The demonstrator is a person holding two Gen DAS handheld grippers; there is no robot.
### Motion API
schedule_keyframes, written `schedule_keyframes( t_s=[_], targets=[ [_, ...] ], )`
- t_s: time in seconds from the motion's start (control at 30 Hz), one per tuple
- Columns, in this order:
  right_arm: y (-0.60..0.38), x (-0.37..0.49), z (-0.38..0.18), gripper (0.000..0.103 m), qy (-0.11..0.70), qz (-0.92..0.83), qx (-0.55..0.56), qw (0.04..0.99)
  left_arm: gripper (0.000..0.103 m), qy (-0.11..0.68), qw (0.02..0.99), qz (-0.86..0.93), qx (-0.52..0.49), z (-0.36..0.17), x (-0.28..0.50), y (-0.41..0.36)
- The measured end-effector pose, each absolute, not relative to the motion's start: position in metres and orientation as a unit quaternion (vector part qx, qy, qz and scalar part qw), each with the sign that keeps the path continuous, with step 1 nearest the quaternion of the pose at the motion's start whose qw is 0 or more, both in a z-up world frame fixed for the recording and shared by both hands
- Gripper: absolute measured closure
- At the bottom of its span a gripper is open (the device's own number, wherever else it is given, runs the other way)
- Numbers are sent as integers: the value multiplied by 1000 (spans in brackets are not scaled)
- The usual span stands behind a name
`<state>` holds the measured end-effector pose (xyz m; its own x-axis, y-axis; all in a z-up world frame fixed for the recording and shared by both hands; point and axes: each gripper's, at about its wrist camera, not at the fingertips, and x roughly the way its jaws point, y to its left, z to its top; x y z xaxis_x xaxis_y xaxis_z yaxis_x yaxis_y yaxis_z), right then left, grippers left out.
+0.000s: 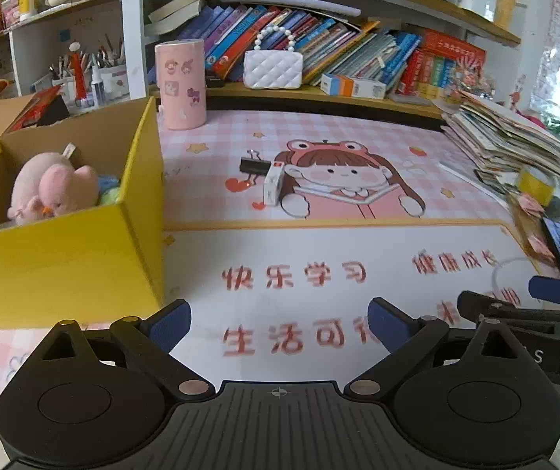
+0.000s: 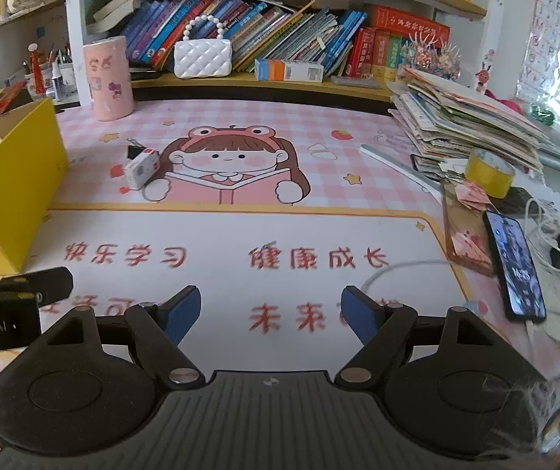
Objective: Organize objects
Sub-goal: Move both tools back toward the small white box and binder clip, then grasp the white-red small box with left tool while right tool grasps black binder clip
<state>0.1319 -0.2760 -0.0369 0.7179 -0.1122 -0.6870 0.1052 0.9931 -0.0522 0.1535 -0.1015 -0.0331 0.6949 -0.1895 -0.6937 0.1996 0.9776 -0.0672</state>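
Objects to sort: small white box [image 1: 273, 187] and black binder clip [image 1: 255, 165] lie touching each other on the desk mat [image 1: 319, 243], mid-far, just right of the yellow box [image 1: 64, 266].
Yellow box: stands at the left edge of the mat, open on top; in the left wrist view a pink plush toy [image 1: 50, 192] already sits inside, with something blue-green [image 1: 108, 190] behind it that I cannot identify.
Done so far (judgement): the plush and the item behind it look stowed.
Left to do (judgement): white box and clip appear not yet collected. Whether the pink cylinder [image 1: 180, 84] at the far side or the yellow tape roll [image 2: 489, 172] at the right belong to the job, cannot tell.
Left gripper [image 1: 280, 325]: jaws wide apart, holding nothing, hovering over the near part of the mat.
Right gripper [image 2: 271, 311]: jaws wide apart, nothing between them, beside the left one over the near mat.
Clutter right: paper stack [image 2: 468, 117] and a phone [image 2: 515, 266], well apart from the targets.
Progress estimate: partway, two loose items visible.
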Motion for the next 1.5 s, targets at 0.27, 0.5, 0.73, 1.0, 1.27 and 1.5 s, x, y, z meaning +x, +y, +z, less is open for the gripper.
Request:
schedule_keyframes(
  t_s=[0.27,0.5,0.73,1.0,1.27,1.5],
  targets=[
    [-306,182,-37,26,358,-48,8,932,21,376,924,-69,-14,-35,205,-120],
    [-319,232,-24,26,330,-35,25,943,41,368,929,-43,-20,-42,257,-139],
    [-329,270,-15,25,318,-12,39,947,51,378,925,-16,-26,-62,311,-154],
    [-327,291,-16,25,319,25,35,947,74,396,918,3,-31,-86,354,-160],
    [-315,318,-23,25,319,75,41,944,90,386,920,0,-67,-67,326,-139],
    [-269,361,-61,26,334,178,13,925,90,413,908,1,-71,-60,266,-117]
  ],
)
